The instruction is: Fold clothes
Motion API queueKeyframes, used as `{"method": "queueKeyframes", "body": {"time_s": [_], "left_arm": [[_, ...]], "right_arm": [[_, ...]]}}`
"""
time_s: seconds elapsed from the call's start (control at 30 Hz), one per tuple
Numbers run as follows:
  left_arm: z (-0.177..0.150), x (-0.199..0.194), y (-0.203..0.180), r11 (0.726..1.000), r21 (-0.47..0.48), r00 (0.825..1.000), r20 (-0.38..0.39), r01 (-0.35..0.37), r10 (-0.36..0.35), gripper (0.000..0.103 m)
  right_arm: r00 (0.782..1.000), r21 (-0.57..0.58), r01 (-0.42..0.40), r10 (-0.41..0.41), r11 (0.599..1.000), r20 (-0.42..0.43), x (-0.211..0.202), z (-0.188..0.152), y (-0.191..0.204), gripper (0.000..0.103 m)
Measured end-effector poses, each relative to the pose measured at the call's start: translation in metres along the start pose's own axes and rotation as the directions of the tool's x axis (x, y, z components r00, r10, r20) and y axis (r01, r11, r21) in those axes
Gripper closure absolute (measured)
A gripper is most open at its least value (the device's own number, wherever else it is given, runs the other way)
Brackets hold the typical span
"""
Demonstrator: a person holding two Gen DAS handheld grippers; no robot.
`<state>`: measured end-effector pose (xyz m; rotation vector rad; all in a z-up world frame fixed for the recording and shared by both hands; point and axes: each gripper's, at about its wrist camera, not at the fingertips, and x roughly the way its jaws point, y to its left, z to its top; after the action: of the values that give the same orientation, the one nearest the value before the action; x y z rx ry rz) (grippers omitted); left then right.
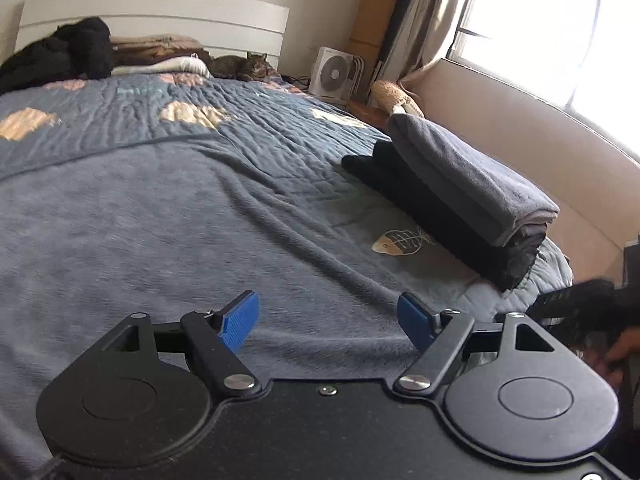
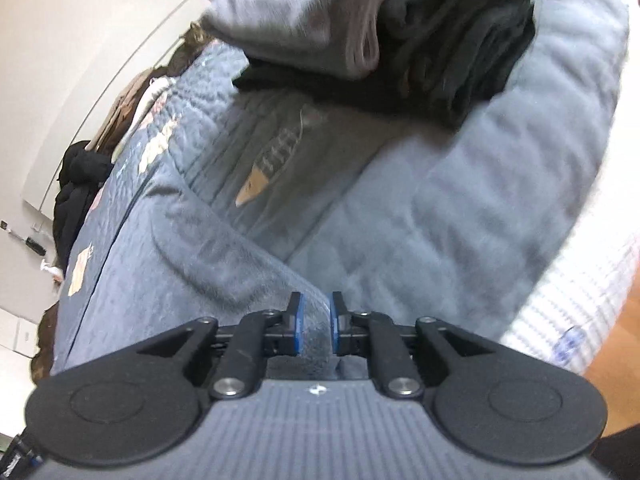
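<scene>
The jaws of the right gripper (image 2: 315, 320) were clamped on a thick edge of a blue-grey fleece garment (image 1: 168, 216), while the jaws of the left gripper (image 1: 328, 322) stood wide apart just above that same cloth, holding nothing. The garment lay spread across the near half of the bed (image 1: 224, 96), with long soft wrinkles running through it and no crisp fold visible. Further on, near the bed's right side, a stack of folded clothes (image 1: 460, 196) sat with a grey piece on top of darker ones. Farthest off, by the headboard, a dark heap of clothes (image 1: 68, 52) lay loose, with a cat (image 1: 244, 65) resting beside it. By my reading the task was midway: some pieces were folded and stacked, the fleece was in hand, and the far heap looked unfolded.
</scene>
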<state>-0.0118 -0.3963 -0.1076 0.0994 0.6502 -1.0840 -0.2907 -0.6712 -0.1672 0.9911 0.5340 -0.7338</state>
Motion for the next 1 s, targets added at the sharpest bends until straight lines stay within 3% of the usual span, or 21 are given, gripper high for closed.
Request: {"method": "queueKeyframes", "body": {"time_s": [0.03, 0.1, 0.2, 0.3, 0.37, 0.43, 0.53, 0.63, 0.67, 0.73, 0.83, 0.87, 0.93, 1.0], "left_arm": [[0.001, -0.013, 0.008, 1.0, 0.013, 1.0, 0.003, -0.016, 0.016, 0.027], [0.004, -0.042, 0.031, 0.997, 0.039, 0.998, 0.003, -0.064, 0.064, 0.025], [0.001, -0.099, 0.079, 0.979, 0.07, 0.982, 0.015, -0.19, 0.189, 0.019], [-0.017, -0.163, 0.134, 0.94, 0.043, 0.941, 0.022, -0.338, 0.337, 0.017], [-0.04, -0.209, 0.177, 0.898, -0.029, 0.898, 0.005, -0.439, 0.439, 0.017], [-0.064, -0.251, 0.214, 0.829, -0.077, 0.832, -0.019, -0.554, 0.554, 0.017], [-0.107, -0.302, 0.256, 0.688, -0.076, 0.693, -0.086, -0.721, 0.716, 0.017], [-0.153, -0.338, 0.289, 0.565, -0.046, 0.563, -0.184, -0.824, 0.806, 0.017], [-0.167, -0.348, 0.298, 0.531, -0.038, 0.526, -0.215, -0.846, 0.823, 0.017], [-0.193, -0.361, 0.313, 0.493, -0.041, 0.485, -0.273, -0.869, 0.831, 0.017], [-0.213, -0.364, 0.327, 0.476, -0.066, 0.471, -0.313, -0.877, 0.825, 0.017], [-0.217, -0.364, 0.329, 0.479, -0.077, 0.476, -0.319, -0.875, 0.819, 0.017], [-0.217, -0.362, 0.33, 0.504, -0.108, 0.511, -0.31, -0.857, 0.802, 0.018], [-0.217, -0.359, 0.33, 0.528, -0.139, 0.544, -0.3, -0.838, 0.784, 0.027]], "right_arm": [[1.0, -0.016, -0.002, 0.002, 1.0, 0.025, -0.008, 0.0, 0.005, 0.079], [0.997, -0.062, -0.034, 0.038, 0.997, 0.061, -0.024, -0.005, 0.02, 0.061], [0.991, -0.131, -0.107, 0.117, 0.985, 0.067, -0.038, -0.019, 0.055, 0.043], [0.98, -0.187, -0.195, 0.2, 0.963, 0.01, -0.039, -0.04, 0.098, 0.035], [0.966, -0.23, -0.26, 0.255, 0.938, -0.053, -0.035, -0.057, 0.128, 0.033], [0.948, -0.27, -0.317, 0.3, 0.909, -0.106, -0.032, -0.075, 0.157, 0.031], [0.92, -0.308, -0.388, 0.346, 0.869, -0.183, -0.027, -0.102, 0.193, 0.03], [0.894, -0.32, -0.436, 0.364, 0.841, -0.263, -0.021, -0.125, 0.221, 0.029], [0.885, -0.318, -0.45, 0.369, 0.834, -0.285, -0.018, -0.132, 0.227, 0.029], [0.869, -0.318, -0.472, 0.375, 0.822, -0.321, -0.013, -0.145, 0.24, 0.029], [0.857, -0.322, -0.484, 0.367, 0.813, -0.361, -0.006, -0.164, 0.258, 0.029], [0.854, -0.322, -0.486, 0.363, 0.812, -0.372, -0.006, -0.169, 0.262, 0.029], [0.845, -0.323, -0.496, 0.362, 0.806, -0.394, -0.005, -0.179, 0.272, 0.029], [0.838, -0.331, -0.507, 0.365, 0.796, -0.406, -0.008, -0.187, 0.281, 0.029]]}}
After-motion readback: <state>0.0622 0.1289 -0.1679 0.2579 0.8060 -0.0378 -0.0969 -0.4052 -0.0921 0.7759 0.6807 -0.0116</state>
